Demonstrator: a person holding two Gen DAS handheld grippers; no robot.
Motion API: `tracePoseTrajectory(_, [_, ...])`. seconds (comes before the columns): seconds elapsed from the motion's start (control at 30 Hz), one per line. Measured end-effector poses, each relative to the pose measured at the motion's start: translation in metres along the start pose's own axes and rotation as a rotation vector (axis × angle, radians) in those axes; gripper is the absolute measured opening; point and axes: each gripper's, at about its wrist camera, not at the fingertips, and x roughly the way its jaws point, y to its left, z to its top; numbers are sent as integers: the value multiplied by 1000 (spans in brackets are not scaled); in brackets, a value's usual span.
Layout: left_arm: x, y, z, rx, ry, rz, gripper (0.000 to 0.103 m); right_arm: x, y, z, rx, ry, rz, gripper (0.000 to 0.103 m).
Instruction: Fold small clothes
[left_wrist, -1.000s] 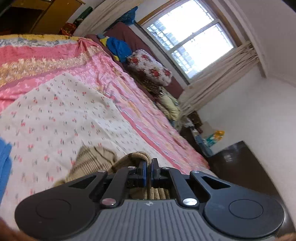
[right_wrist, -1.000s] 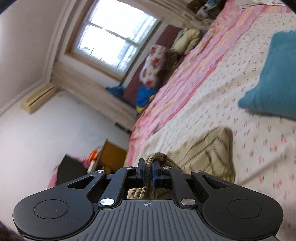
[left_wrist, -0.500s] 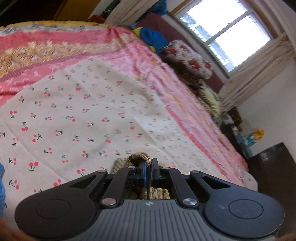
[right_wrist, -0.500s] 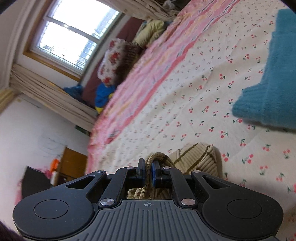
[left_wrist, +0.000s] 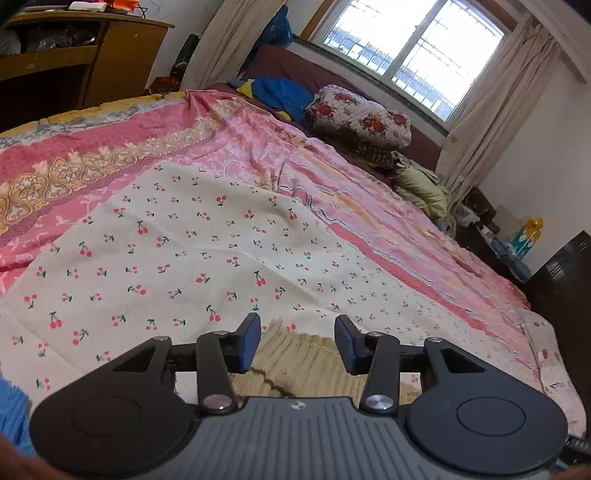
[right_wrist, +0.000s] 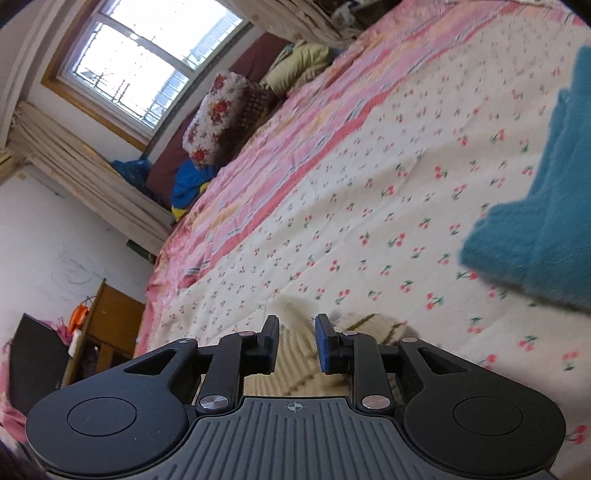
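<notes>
The knit (left_wrist: 295, 356), beige with brown stripes, lies on the cherry sheet (left_wrist: 184, 240), just under both grippers and near the blue garment (right_wrist: 535, 229). The left gripper (left_wrist: 297, 341) has its jaws opening, about half spread, with the knit's edge below the gap and neither pad pressing it. The right gripper (right_wrist: 297, 341) is opening too, its gap narrower, and the knit lies loose between and beneath its fingers. Judging from this, the fold is being let go. The risk is the springy knit relaxing and the top layer sliding off square. A pad could also snag the loose weave when it lifts and drag the fold open towards the blue garment.
</notes>
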Motion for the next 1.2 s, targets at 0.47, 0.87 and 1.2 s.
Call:
tracePoseTrajectory(0.47, [-12, 15, -48, 50, 89, 32, 52, 28, 26, -32, -252, 125, -111, 35])
tracePoseTrajectory(0.87, [-24, -1, -53, 112, 52, -5, 52, -13, 14, -24, -257, 55, -95, 5])
tracePoseTrajectory(1.2, [-5, -11, -87, 255, 142, 101, 53, 9, -8, -36, -293, 88, -272, 6])
